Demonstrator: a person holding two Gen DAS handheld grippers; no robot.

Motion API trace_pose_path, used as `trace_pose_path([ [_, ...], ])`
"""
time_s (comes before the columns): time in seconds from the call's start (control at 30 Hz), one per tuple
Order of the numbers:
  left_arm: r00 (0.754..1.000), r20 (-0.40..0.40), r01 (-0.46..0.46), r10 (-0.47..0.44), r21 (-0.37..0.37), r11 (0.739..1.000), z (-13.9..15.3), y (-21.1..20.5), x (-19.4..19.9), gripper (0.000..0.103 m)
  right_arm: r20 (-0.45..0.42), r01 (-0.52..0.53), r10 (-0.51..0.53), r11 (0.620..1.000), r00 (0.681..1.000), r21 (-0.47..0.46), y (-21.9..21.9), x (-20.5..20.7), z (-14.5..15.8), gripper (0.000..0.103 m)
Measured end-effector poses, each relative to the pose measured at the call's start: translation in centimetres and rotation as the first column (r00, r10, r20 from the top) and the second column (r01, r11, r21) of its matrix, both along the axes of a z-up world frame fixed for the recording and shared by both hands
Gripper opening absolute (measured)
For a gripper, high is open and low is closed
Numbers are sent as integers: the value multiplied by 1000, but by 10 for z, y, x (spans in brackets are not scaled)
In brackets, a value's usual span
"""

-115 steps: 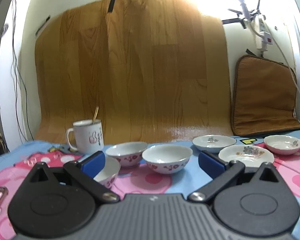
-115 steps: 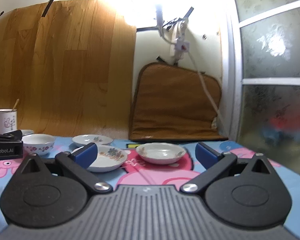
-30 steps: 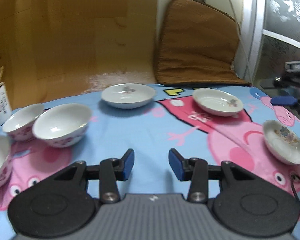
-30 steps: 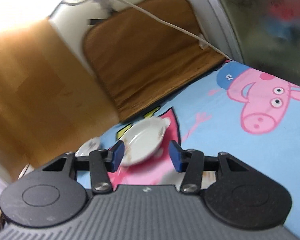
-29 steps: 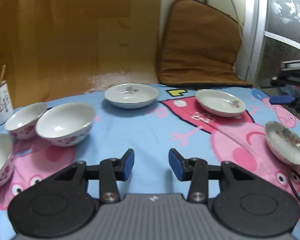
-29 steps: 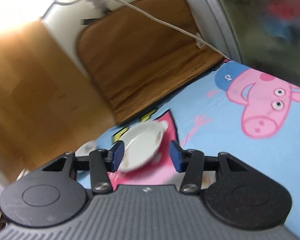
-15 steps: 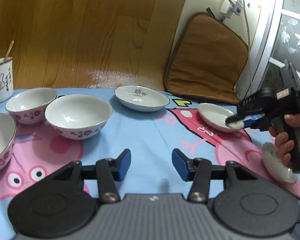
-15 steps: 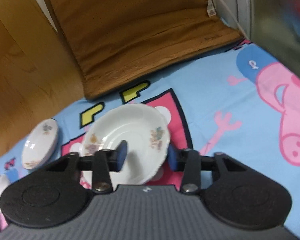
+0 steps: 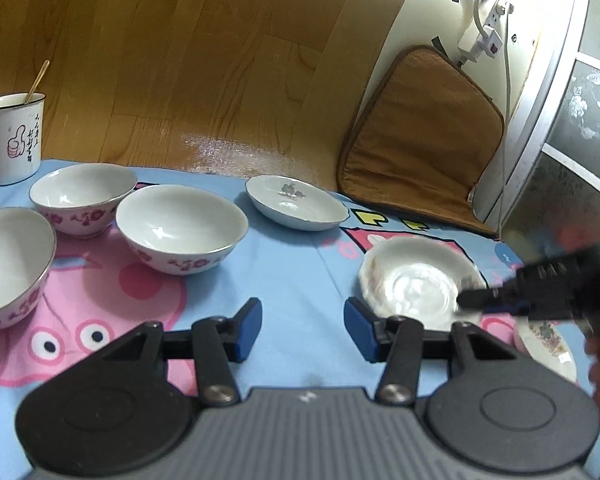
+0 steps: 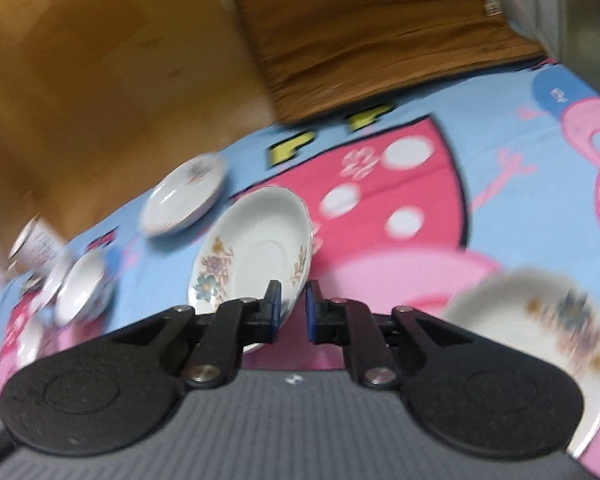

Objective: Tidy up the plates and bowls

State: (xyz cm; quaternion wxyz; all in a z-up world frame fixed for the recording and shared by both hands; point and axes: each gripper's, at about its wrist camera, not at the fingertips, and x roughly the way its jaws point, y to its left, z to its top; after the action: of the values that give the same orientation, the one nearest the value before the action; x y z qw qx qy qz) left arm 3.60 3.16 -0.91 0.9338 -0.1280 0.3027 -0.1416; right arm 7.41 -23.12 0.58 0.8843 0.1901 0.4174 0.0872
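My right gripper point(image 10: 291, 312) is shut on the rim of a white flowered plate point(image 10: 252, 256) and holds it tilted above the cloth. In the left wrist view that plate point(image 9: 416, 284) shows at right with the right gripper point(image 9: 480, 300) on its edge. A second flowered plate point(image 10: 540, 340) lies at the right, also in the left wrist view point(image 9: 544, 344). A third plate point(image 9: 296, 202) lies farther back. Three white bowls with pink flowers point(image 9: 180, 228) point(image 9: 82, 198) point(image 9: 8, 260) stand at the left. My left gripper point(image 9: 302, 330) is open and empty above the cloth.
A white mug point(image 9: 10, 138) with a stick in it stands at the far left. A brown cushion point(image 9: 420, 136) leans on the wall at the back right. A wood-pattern sheet point(image 9: 180, 60) covers the back wall. The blue and pink cartoon cloth point(image 9: 292, 272) covers the table.
My right gripper has closed on the near rim of the flowered plate and lifted it, tilting it and carrying it left. My left gripper has turned a little to the right.
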Motion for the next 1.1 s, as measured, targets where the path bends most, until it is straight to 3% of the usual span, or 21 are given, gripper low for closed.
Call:
trace_pose_path([
  [0.2,998,-39,37,-39,-47,998,1,4,-5,46,7,-105,105,993,994,61,21,-40,-1,15],
  [0.47,994,-85,66,-66,-11,998,-3,0,-17,46,33,-179,177,980,984,90,41,-70,-18,16],
  [0.63,990,-126,65,-64,4,998,-7,0,-20,43,95,-169,167,986,981,10,50,-82,-18,27],
  [0.73,987,-141,73,-73,-3,997,-6,0,-21,40,149,-133,138,990,979,-40,47,-89,-17,40],
  [0.8,985,-151,79,-80,-11,997,-5,-1,-21,40,167,-108,112,994,980,-30,41,-89,-18,41],
  [0.97,981,-170,96,-95,1,995,-6,-10,-23,26,143,-77,73,997,987,22,33,-84,-29,39],
  [1.07,982,-169,87,-82,22,996,-4,-12,-26,17,155,-95,88,995,984,39,38,-87,-31,18],
  [1.1,981,-176,86,-83,10,996,-3,-11,-27,17,162,-90,86,996,983,18,40,-89,-29,18],
])
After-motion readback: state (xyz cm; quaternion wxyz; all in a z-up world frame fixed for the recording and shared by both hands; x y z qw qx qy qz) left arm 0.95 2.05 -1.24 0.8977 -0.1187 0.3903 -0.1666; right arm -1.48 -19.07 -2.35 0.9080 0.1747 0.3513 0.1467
